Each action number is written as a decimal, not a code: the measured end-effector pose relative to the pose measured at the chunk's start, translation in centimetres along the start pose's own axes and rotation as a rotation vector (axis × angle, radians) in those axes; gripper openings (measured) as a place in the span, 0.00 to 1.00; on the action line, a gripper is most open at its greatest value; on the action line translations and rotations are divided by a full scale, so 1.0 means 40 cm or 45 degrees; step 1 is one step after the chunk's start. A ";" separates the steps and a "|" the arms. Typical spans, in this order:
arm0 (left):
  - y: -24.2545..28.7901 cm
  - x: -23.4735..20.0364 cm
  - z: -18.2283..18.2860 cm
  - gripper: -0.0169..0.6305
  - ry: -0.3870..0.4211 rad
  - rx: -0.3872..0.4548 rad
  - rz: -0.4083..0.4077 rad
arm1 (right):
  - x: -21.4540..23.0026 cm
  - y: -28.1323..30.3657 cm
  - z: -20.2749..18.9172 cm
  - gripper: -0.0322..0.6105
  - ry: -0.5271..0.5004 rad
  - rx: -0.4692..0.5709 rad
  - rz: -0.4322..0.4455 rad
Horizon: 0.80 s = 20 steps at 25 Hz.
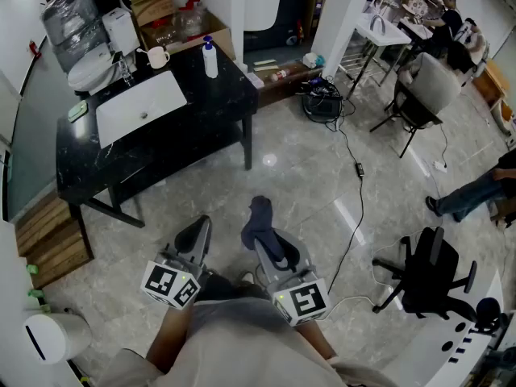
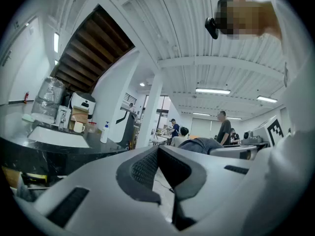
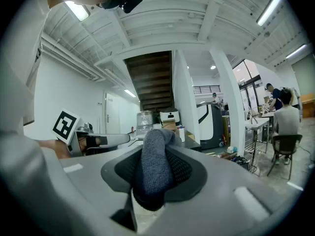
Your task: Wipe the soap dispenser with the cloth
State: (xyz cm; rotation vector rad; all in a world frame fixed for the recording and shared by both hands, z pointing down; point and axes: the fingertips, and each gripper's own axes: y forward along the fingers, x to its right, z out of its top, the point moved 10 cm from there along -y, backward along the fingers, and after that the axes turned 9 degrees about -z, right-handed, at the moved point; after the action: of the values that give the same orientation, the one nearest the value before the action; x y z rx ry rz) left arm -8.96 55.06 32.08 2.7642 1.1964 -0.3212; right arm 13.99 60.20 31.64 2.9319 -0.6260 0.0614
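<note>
I am pinching the dark cloth [image 1: 260,218] in my right gripper [image 1: 272,244], while my left gripper [image 1: 193,236] is riding closed and empty. The soap dispenser [image 1: 210,57] is standing at 11 o'clock, near the far edge of the black table [image 1: 201,127], with bare floor [image 1: 306,176] lying open between us. Its details are showing too small to make out.

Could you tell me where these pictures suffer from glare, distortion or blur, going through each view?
Head view: sharp and evenly lit, with small glare spots on the glossy floor. Left gripper view: strong fisheye bending, dark corners, the shut left gripper slightly soft, a mosaic patch on top. Right gripper view: same bending, a ceiling light blown out, the cloth fairly sharp.
</note>
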 end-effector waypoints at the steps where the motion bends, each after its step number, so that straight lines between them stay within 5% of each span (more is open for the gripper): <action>1: 0.005 -0.003 0.003 0.03 0.001 0.001 -0.007 | 0.001 0.003 0.001 0.22 -0.001 0.000 -0.004; 20: 0.054 -0.139 0.038 0.04 -0.011 0.017 -0.041 | 0.000 0.156 0.037 0.24 0.019 -0.025 -0.009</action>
State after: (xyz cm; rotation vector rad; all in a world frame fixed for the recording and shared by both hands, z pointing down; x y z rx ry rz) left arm -11.31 49.38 31.97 2.7543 1.2423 -0.3446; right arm 11.48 54.35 30.97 2.9118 -0.6100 0.0762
